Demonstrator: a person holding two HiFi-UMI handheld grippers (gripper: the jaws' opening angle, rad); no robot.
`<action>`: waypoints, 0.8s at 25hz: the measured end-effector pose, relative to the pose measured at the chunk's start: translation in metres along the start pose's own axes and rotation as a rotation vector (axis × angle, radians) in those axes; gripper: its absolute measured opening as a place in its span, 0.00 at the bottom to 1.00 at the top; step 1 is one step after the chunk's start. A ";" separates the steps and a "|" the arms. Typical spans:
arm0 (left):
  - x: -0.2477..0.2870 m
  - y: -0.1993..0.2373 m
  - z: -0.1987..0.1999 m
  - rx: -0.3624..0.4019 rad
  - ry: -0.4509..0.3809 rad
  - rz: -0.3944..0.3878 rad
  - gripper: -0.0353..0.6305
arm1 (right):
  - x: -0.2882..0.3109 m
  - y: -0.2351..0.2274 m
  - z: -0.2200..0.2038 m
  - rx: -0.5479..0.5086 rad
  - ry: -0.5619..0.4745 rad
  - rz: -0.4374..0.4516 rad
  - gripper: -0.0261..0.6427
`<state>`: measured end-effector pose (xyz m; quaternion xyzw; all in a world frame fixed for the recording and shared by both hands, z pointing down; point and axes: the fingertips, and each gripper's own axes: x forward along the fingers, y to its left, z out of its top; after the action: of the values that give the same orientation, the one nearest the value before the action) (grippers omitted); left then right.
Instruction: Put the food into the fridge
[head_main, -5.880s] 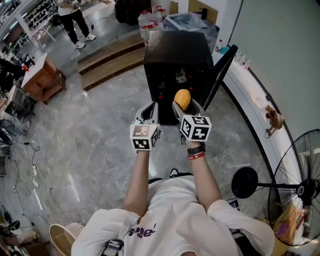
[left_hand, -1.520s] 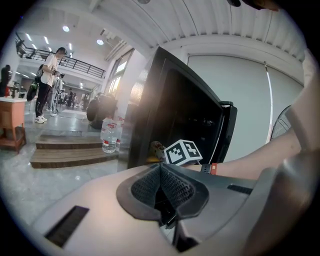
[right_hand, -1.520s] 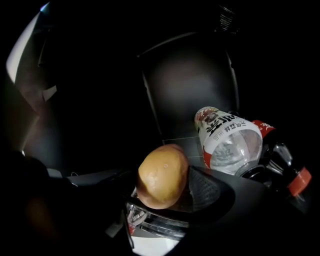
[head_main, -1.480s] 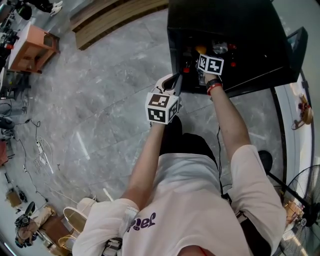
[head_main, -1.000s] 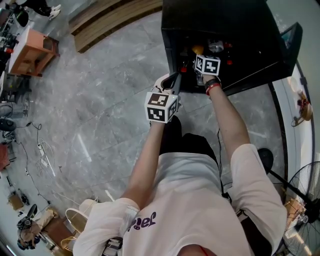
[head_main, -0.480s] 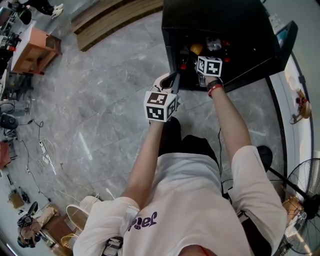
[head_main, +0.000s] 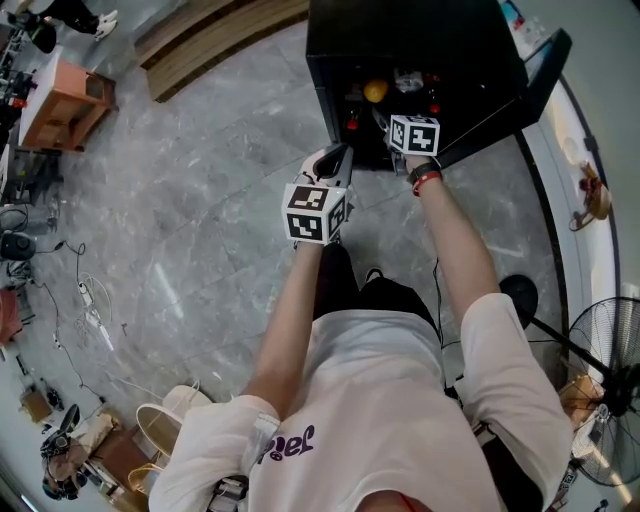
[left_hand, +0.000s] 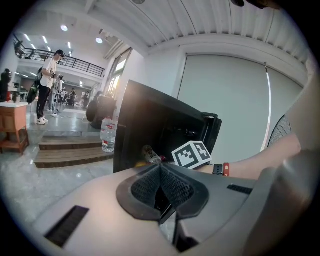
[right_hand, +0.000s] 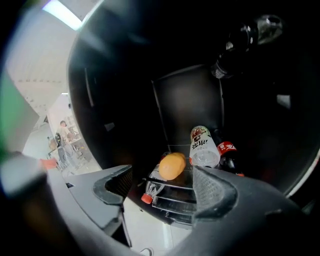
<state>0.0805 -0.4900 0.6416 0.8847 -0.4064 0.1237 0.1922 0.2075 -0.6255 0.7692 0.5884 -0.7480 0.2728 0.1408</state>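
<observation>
Floor (head_main: 150, 200): grey stone is spreading across the left of the head view, up to the foot of the black fridge (head_main: 420, 40).
Left hand-held gripper (head_main: 335, 158): it is hanging low in front of the fridge's left edge, well short of the opening. In its own view (left_hand: 161, 187) the two ribbed pads are pressing flat together with nothing between them.
Food (head_main: 375, 91): one orange, rounded piece is lying on a shelf inside the fridge. In the right gripper view (right_hand: 172, 165) it is sitting just left of a clear bottle (right_hand: 202, 145) and a dark red-labelled bottle (right_hand: 227, 155). Which of these it is touching cannot be told.
Right hand-held gripper (head_main: 385, 120): it is pointing into the fridge mouth just below the food. Its jaws are standing wide apart (right_hand: 165, 192) and are gripping nothing; the food is showing beyond them, clear of both pads.
Door (head_main: 535, 65): it is swinging open to the right.
Step in hand: the placing looks finished, since the food is resting on the shelf and both tools are carrying nothing.
Next move: it is probably calling for the right tool to back straight out without clipping the shelf edge or the bottles, then for a push on the door's outer face to shut it.
</observation>
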 end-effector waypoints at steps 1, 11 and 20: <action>-0.003 -0.003 0.001 -0.003 -0.001 0.002 0.08 | -0.005 0.002 0.001 -0.001 0.002 0.005 0.62; -0.021 -0.031 0.000 -0.029 -0.006 0.004 0.08 | -0.058 0.004 0.000 -0.029 0.026 0.003 0.51; -0.053 -0.059 -0.007 0.005 -0.003 0.015 0.08 | -0.117 0.018 -0.012 -0.081 0.031 0.035 0.41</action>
<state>0.0912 -0.4157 0.6140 0.8822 -0.4131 0.1251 0.1882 0.2205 -0.5219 0.7128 0.5647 -0.7663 0.2540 0.1712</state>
